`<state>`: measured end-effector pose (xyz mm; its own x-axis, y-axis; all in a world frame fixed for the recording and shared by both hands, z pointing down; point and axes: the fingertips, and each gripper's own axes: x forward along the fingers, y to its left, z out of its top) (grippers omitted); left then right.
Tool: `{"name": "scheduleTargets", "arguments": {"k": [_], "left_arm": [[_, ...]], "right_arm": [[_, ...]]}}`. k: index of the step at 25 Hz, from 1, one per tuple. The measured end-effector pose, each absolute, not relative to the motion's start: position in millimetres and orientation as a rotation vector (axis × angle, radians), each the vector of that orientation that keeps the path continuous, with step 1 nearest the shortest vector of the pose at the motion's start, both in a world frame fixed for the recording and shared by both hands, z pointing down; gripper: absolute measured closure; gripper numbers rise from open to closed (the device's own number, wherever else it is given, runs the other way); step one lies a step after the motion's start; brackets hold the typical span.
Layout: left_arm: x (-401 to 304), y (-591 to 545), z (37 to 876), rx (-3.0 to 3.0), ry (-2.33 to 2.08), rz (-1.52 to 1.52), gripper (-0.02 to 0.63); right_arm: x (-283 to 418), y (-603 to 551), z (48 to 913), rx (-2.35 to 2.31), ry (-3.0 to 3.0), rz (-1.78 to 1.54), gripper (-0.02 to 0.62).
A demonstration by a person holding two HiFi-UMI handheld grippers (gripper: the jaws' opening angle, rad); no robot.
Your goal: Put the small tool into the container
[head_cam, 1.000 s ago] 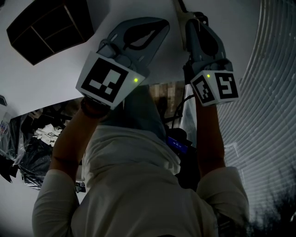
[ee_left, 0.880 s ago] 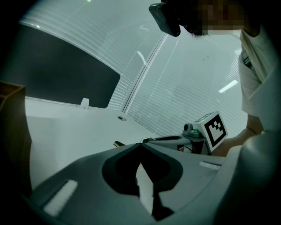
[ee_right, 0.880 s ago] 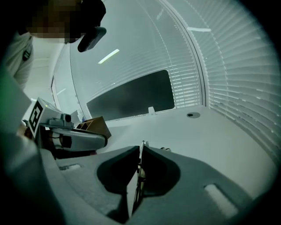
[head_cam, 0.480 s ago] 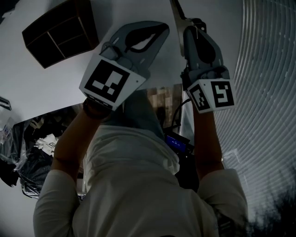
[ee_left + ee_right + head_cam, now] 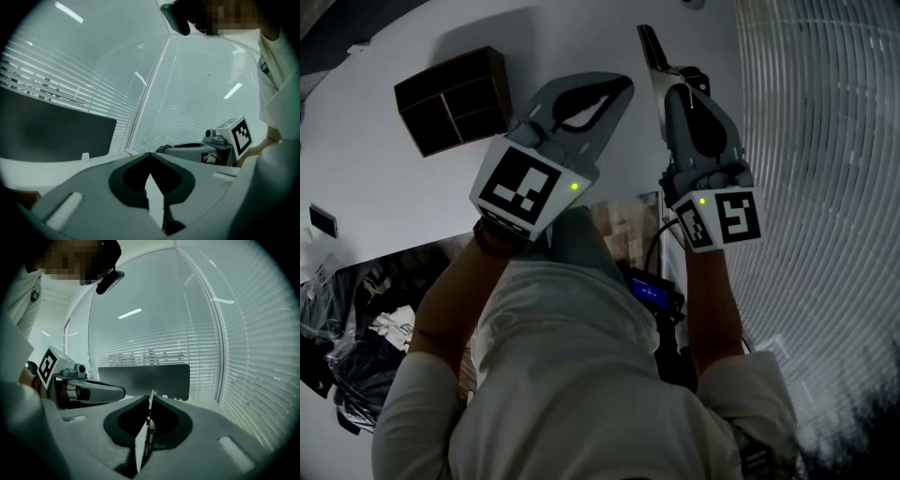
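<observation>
Small tool is clamped between right gripper jaws, thin dark end seen sticking out past tips, over white table. Left gripper jaws are closed tip to tip, nothing held between. Container, dark, divided into compartments, is seen on table left of both grippers, well apart from tool.

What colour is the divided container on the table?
Dark brown, nearly black; the head view shows the container best.
</observation>
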<state>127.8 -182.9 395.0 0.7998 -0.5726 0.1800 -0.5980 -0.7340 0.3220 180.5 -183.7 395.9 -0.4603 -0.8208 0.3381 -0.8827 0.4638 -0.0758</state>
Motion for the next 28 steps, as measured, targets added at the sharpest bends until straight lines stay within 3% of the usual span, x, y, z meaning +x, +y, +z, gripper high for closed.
{"name": "scheduleTargets", "arguments": {"k": [13,28], "left_arm": [[89.0,-182.8,375.3,2.603,-1.027,0.061,0.603],[-1.7,-166.5,369.4,2.49,-1.264,-0.003,0.603]], "right_arm": [[134.7,-184.1,364.6,1.295,-2.543,0.21,0.578],[42.4,-172.2,369.8,0.993,-2.612,0.135,0.578]]}}
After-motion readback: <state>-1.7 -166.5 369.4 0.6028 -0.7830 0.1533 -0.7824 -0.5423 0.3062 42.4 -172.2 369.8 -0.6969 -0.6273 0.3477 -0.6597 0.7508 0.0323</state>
